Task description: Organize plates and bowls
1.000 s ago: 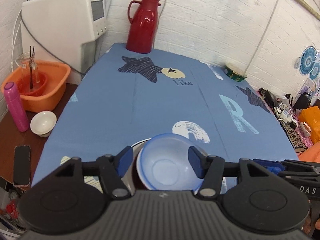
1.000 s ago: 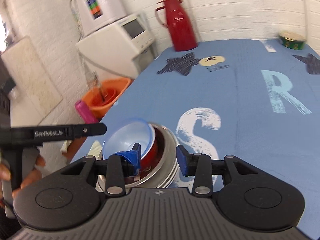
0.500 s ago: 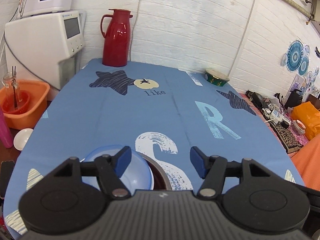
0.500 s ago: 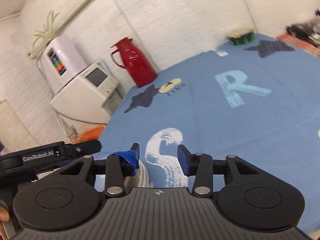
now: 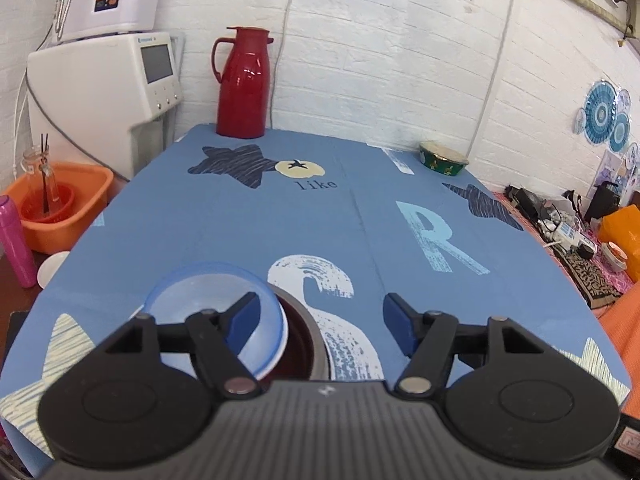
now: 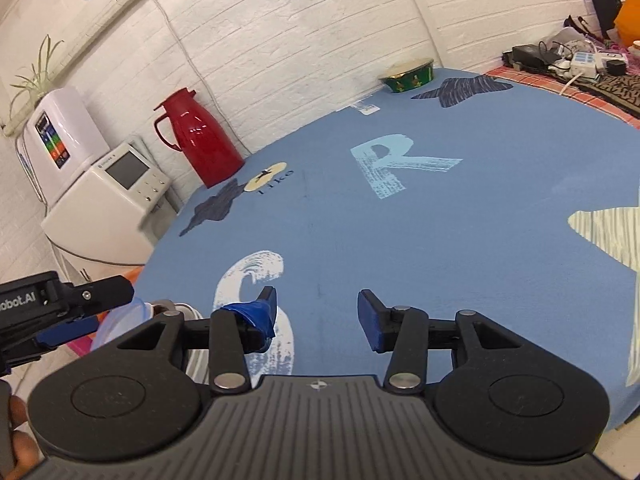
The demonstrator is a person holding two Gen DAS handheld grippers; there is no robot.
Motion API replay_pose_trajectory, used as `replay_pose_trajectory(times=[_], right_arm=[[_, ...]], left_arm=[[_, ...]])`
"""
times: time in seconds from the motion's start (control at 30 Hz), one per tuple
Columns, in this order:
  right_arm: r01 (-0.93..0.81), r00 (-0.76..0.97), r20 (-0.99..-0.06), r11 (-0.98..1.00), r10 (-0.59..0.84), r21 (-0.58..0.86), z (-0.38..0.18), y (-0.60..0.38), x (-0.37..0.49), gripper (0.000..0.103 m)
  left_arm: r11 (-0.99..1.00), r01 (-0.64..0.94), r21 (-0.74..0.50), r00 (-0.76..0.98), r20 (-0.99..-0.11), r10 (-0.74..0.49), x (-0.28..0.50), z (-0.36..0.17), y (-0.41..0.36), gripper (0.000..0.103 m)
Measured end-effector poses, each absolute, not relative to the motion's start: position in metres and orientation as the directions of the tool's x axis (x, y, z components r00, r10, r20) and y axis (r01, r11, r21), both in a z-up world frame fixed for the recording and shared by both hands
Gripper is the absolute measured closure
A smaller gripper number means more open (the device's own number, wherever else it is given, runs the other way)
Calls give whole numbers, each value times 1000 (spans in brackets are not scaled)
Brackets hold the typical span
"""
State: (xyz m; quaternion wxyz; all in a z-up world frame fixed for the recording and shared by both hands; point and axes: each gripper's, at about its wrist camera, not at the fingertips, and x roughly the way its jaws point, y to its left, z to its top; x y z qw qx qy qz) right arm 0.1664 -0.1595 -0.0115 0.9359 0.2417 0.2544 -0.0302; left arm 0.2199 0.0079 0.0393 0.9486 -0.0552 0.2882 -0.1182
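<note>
Along the lower edge of the left wrist view, the left gripper [image 5: 320,316] stands with its jaws spread wide and nothing between them. Its left finger overlaps the pale blue bowl [image 5: 192,296], which sits tilted at lower left of centre; whether the finger touches the bowl cannot be told. The bowl leans inside a dark red bowl [image 5: 296,344], and that one sits in a metal bowl [image 5: 322,350] whose grey rim shows just right of it. The stack rests on the blue tablecloth [image 5: 320,216], on the near part of the table, beside the printed white letter S.

At the bottom centre of the right wrist view, the right gripper [image 6: 316,312] is also parted, with a moderate gap, and holds nothing. Its left finger carries a wrap of blue tape. The right gripper is over bare cloth to the right of the stack; only an edge of the pale blue bowl and a strip of metal rim show at lower left, partly hidden by the left gripper's body at the left edge of the frame.

Background items:
- A red thermos jug [image 5: 242,84] stands at upper centre-left, against the white brick wall.
- A green patterned bowl [image 5: 443,159] sits at upper right on the far table edge, well apart from the stack.
- An orange basin [image 5: 82,208] sits at the left edge.
</note>
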Motion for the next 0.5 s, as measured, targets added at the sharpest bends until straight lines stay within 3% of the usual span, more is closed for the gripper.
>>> replay_pose_trajectory(times=[0.3,0.5], right_arm=[[284,856,-509,902,-85,327,-20,-154,120,71],[231,854,-519,913,-25,337,-35,-136,94,70]], left_arm=[[967,235,-101,813,-524,-253,160,15,10,37],[982,170,-79,809,-558,-185,122,-9,32,37]])
